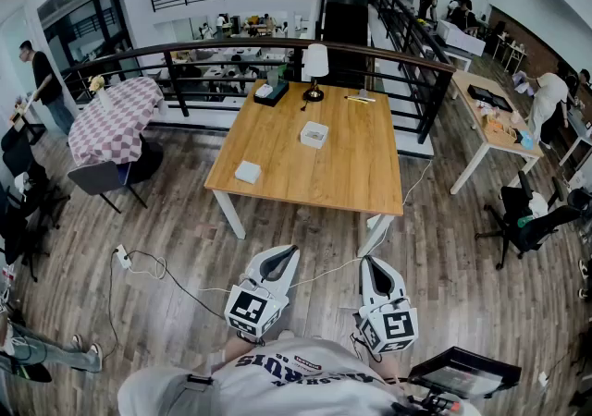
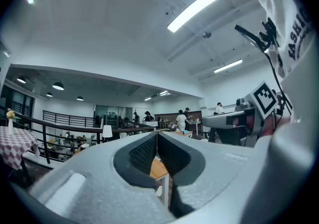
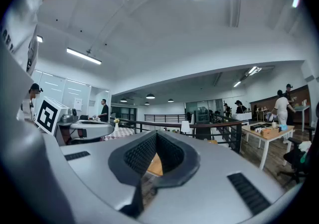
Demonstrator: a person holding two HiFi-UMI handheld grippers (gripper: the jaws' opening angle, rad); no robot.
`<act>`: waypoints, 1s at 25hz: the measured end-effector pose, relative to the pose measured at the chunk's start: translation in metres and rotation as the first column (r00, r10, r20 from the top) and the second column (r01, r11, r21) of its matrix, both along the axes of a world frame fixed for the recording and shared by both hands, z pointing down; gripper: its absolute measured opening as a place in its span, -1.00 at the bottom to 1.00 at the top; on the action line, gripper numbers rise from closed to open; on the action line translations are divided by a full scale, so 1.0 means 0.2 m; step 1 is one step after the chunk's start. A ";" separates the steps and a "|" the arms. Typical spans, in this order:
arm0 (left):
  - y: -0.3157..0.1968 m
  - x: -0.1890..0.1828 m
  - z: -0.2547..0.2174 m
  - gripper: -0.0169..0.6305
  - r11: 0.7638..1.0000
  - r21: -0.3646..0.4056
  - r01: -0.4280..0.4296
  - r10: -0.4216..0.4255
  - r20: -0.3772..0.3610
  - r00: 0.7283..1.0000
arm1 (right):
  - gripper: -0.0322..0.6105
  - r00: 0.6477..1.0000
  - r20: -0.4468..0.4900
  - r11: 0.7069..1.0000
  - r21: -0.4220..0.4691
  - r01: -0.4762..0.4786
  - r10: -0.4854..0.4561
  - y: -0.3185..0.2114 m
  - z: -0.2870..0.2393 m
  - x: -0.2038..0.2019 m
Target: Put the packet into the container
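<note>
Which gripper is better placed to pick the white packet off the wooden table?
Left, probably. The white packet lies near the front-left corner of the wooden table, ahead of the left gripper; the right gripper sits further to the side. Both are shut, empty and short of the table.

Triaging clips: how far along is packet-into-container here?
Done: nothing; the packet lies on the table, apart from the container. In hand: nothing; left gripper and right gripper are shut, empty, short of the table. Left: approach, grasp packet, drop it in.
</note>
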State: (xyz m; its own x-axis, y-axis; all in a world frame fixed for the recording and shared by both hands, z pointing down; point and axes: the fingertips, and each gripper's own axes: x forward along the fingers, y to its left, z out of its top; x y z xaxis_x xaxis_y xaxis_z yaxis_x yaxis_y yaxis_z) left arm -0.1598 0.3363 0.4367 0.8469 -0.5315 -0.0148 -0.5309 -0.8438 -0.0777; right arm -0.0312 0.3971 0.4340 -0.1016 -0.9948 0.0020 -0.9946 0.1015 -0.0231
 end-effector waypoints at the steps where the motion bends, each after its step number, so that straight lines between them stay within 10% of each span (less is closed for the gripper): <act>1: 0.00 0.00 0.00 -0.92 1.000 -0.002 -0.006 0.006 0.002 1.000 | -0.88 1.000 -0.001 1.000 -0.001 0.002 -0.002 0.00 0.00 -0.01; 25: -0.09 -0.14 -0.05 -0.91 1.000 0.018 -0.022 0.024 -0.073 0.997 | -0.88 0.990 -0.109 0.989 0.132 -0.070 0.084 0.03 -0.18 -0.15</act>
